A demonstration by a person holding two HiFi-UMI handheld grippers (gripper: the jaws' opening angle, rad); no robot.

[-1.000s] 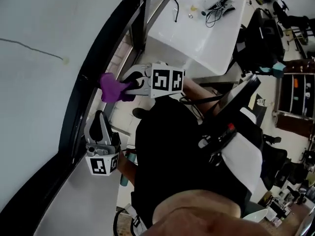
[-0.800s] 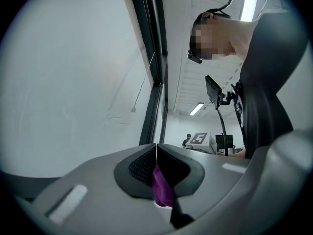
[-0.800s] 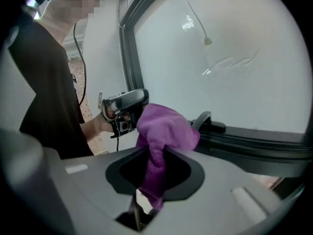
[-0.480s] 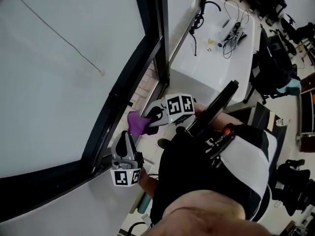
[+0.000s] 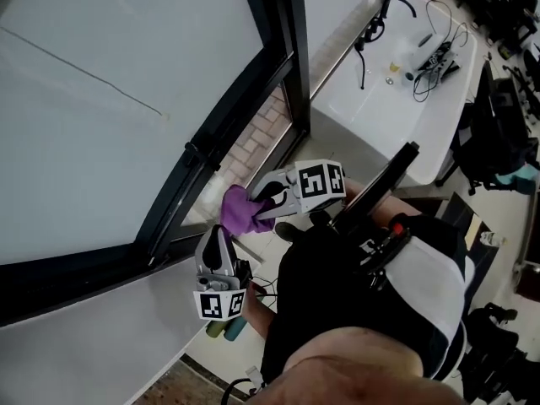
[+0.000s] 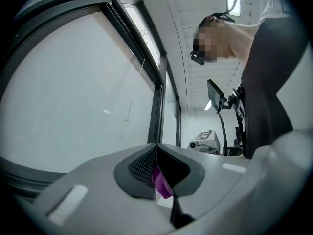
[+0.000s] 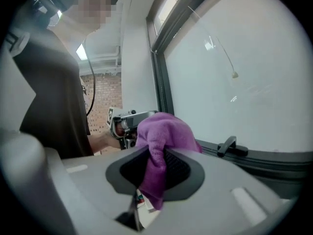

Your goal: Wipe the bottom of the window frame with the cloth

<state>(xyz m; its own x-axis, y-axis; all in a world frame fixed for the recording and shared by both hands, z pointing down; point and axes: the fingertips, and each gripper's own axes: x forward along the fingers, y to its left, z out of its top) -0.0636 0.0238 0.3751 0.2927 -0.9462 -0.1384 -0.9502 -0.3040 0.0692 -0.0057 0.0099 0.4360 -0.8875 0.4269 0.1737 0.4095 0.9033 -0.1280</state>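
The purple cloth [image 5: 240, 212] is bunched and pinched between the jaws of my right gripper [image 5: 258, 202]. It is near the dark bottom rail of the window frame [image 5: 221, 133], but I cannot tell if it touches the rail. My left gripper [image 5: 216, 240] is just beside the cloth, jaws pressed together on nothing. I judge the wiping stroke is not yet made. Next I must press the cloth flat on the rail and slide it along, minding the handle [image 7: 228, 144].

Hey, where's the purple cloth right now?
The purple cloth sits mid-picture in the head view, pinched in the right gripper's fingers close to the bottom rail of the dark window frame, just above the left gripper.
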